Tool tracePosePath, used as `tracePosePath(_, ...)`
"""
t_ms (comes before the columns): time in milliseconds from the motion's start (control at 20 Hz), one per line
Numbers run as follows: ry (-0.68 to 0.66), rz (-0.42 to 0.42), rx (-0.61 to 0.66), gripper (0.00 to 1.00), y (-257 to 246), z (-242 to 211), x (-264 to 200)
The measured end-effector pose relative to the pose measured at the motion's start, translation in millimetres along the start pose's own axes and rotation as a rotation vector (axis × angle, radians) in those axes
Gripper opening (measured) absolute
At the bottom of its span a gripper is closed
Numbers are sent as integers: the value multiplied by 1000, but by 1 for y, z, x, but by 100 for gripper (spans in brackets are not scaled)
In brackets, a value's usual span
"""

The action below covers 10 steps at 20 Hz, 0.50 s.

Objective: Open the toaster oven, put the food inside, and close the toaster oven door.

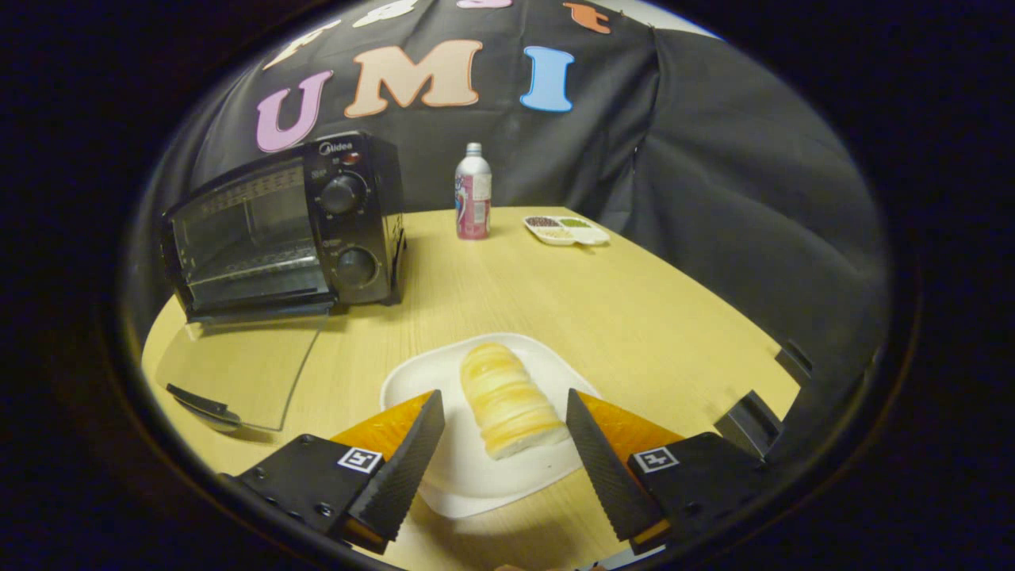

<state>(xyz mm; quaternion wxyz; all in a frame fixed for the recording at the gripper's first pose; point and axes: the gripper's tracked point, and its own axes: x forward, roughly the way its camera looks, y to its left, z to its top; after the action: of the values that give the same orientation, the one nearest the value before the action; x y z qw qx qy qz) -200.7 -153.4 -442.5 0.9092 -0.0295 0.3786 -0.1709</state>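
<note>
A pale ridged bread roll (507, 398) lies on a white plate (444, 468) on the wooden table. My gripper (505, 407) is open, one finger on each side of the roll, neither touching it. The black toaster oven (285, 226) stands beyond the plate to the left. Its glass door (242, 369) is folded down flat onto the table, with the dark handle (202, 406) at its near edge. A wire rack shows inside the oven cavity.
A pink and silver bottle (473, 193) stands at the back of the table, right of the oven. A small white divided dish (566, 230) with seeds or grains sits beside it. Black clamps (753, 420) grip the table's right edge.
</note>
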Motion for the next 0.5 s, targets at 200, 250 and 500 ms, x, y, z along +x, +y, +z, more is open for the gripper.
tracePosePath(200, 6, 12, 34, 98, -1, 0, 1)
tracePosePath(250, 14, 29, 50, 98, 3, -3, 3)
tracePosePath(500, 8, 50, 87, 64, 4, -1, 2)
